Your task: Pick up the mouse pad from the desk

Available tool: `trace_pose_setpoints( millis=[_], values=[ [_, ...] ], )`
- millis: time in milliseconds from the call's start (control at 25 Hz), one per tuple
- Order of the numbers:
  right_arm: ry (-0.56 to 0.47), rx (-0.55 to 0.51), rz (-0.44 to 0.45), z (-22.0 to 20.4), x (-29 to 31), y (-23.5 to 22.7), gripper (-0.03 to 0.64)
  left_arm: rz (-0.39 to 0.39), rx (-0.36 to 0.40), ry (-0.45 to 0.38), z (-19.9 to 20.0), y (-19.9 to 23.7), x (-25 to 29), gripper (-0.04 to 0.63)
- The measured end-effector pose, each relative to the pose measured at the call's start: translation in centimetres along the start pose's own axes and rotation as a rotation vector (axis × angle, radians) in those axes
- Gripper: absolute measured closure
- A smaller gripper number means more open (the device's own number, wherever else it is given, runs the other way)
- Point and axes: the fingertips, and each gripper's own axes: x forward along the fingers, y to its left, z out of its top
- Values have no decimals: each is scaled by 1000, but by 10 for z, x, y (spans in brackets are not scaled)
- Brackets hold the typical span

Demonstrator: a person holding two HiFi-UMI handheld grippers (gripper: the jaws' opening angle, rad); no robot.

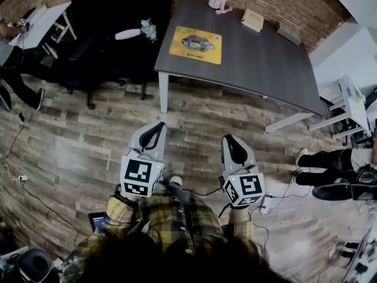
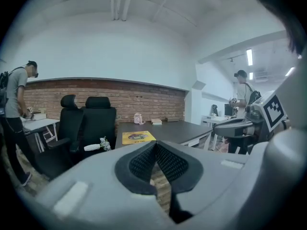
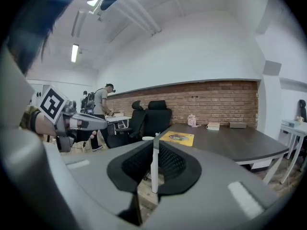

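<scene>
I am holding my left gripper (image 1: 159, 126) over the wooden floor, well short of the table (image 1: 265, 61), with its jaws pressed together on nothing. The mouse pad (image 1: 195, 45), yellow with a printed picture, is lying flat on the table near its front left corner, well apart from both grippers. My right gripper (image 1: 230, 139) is hanging level with the left one, likewise closed and empty.

The way I am judging it, the trouble is lying in the pad's thinness. If I am arriving with the jaws closed, I am only pushing it, and on that smooth top it may be skidding away or buckling instead of lifting. If I am coming in too low, a jaw may be knocking the table's corner.

Left of the table, black chairs (image 2: 98, 123) are standing close in, one carrying a white bundle with flowers (image 1: 134, 33). Along the table's far edge a pink thing (image 1: 218, 0), a pale book (image 1: 253, 20) and a dark box (image 1: 288, 34) are sitting well apart from the pad. Right of the table, a person's legs (image 1: 327, 158) are stretching out. Nothing is resting on the pad.
</scene>
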Motion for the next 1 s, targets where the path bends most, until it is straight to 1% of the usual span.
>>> trace_pose_setpoints(
  millis=[80, 160, 280, 560, 720, 880, 1000],
  values=[
    [-6, 10, 8, -1, -6, -6, 595, 14, -15, -17, 4, -2, 0, 591],
    [-4, 34, 24, -5, -13, -9, 558, 18, -23, -22, 2, -6, -2, 541],
    [3, 64, 38, -12, -17, -14, 502, 28, -20, -26, 0, -10, -2, 508],
    [14, 112, 37, -23, -10, -25, 425, 41, -21, -4, -8, -5, 6, 437],
    [20, 121, 47, -23, 11, -28, 400, 26, -21, 2, -7, 6, 25, 411],
    [21, 132, 55, -16, 46, -38, 367, 8, -17, 2, 1, 25, 59, 385],
    [16, 133, 50, -6, 78, -49, 356, -3, -8, -6, 12, 44, 90, 375]
  ],
)
